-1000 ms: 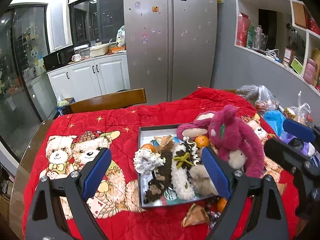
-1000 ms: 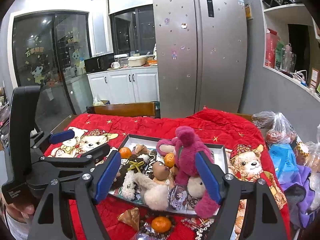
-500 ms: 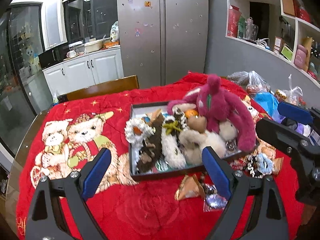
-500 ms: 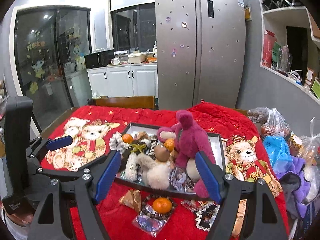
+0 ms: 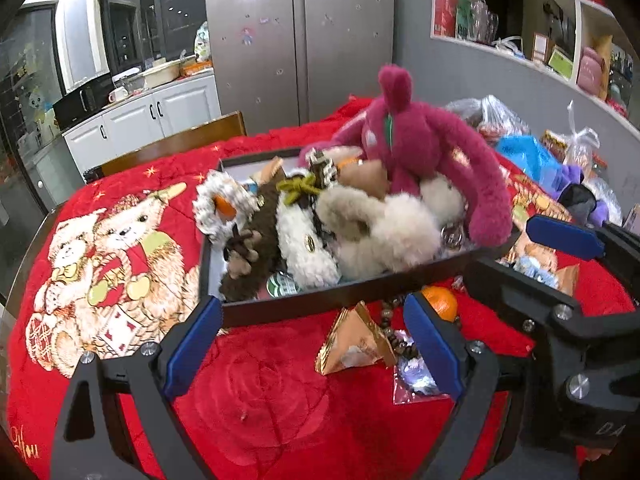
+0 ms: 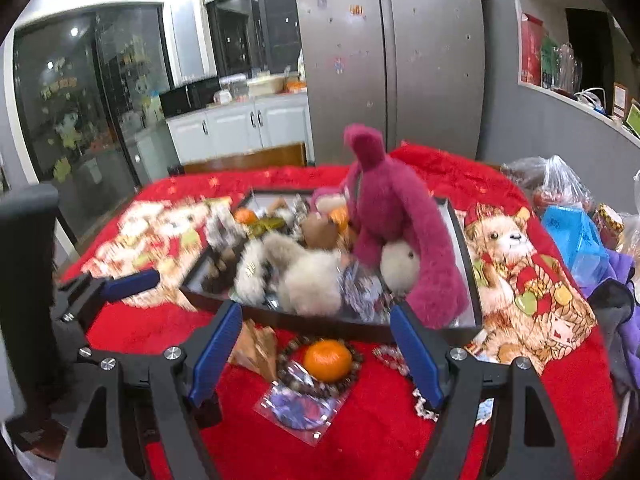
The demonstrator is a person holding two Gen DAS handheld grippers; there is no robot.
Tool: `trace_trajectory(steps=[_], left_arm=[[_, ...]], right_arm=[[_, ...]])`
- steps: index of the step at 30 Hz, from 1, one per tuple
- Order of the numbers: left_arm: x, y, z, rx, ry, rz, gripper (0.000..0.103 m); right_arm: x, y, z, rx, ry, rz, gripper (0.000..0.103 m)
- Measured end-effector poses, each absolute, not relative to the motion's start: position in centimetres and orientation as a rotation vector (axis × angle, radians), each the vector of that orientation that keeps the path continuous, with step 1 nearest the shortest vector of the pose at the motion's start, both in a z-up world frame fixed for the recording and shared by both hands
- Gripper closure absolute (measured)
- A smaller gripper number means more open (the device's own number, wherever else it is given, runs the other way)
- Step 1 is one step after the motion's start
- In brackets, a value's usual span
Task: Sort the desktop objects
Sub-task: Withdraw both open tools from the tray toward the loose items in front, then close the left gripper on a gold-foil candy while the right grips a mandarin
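Evidently nearer the right gripper (image 6: 316,354), whose fingers stand wide apart and empty like the left gripper's (image 5: 314,346), the orange (image 6: 327,360) lies on the red-covered counter (image 6: 372,432) just before the tray (image 6: 332,326).

Steel fridge (image 5: 298,36), white cabinets (image 5: 160,114)

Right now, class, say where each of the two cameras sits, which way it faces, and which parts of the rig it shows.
Left wrist: rides the left gripper, facing the tray; the right gripper enters at the right.
Right wrist: rides the right gripper, facing the same tray; the left gripper shows at the left.
Shared: pink plush, orange, red cloth.
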State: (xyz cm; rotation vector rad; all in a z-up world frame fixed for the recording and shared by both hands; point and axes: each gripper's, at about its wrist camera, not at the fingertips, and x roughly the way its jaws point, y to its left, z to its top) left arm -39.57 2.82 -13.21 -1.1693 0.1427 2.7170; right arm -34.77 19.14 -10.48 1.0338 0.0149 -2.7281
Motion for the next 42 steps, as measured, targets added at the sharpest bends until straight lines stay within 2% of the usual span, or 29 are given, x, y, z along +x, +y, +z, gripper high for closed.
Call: trace_trajectory(steps=[14, 20, 28, 34, 37, 40, 42], left_arm=[[-40.9, 3.2, -17.9, -1.236, 0.182, 2.689, 0.010], [-40.8, 3.5, -18.6, -1.192, 0.232, 2.712, 0.006], [-42.3, 2.4, -20.0, -1.290, 0.161, 2.647, 0.000], [-42.8, 1.8, -20.1, -1.293, 0.140, 2.642, 0.000], [-42.6, 1.9, -20.2, -1.291, 0.146, 2.644, 0.000], [-42.6, 1.9, -20.2, -1.288, 0.147, 2.643, 0.001], [-42.4, 2.1, -20.1, -1.275, 0.157, 2.640, 0.006]], right_arm=[[-36.3, 20.5, -15.2, 1.167, -0.009, -2.678, 0.024], [-36.5, 20.0, -16.3, 1.168, 0.015, -2.667, 0.024], [-36.9, 20.3, -17.4, 1.145, -0.031, -2.640, 0.024], [-37.6, 20.6, -18.4, 1.162, -0.118, -2.604, 0.024], [-37.5, 20.5, -18.4, 1.146, -0.101, -2.609, 0.024], [-37.5, 20.4, -18.4, 1.132, -0.105, -2.596, 0.031], [-37.7, 20.4, -18.6, 1.140, -0.132, -2.563, 0.046]])
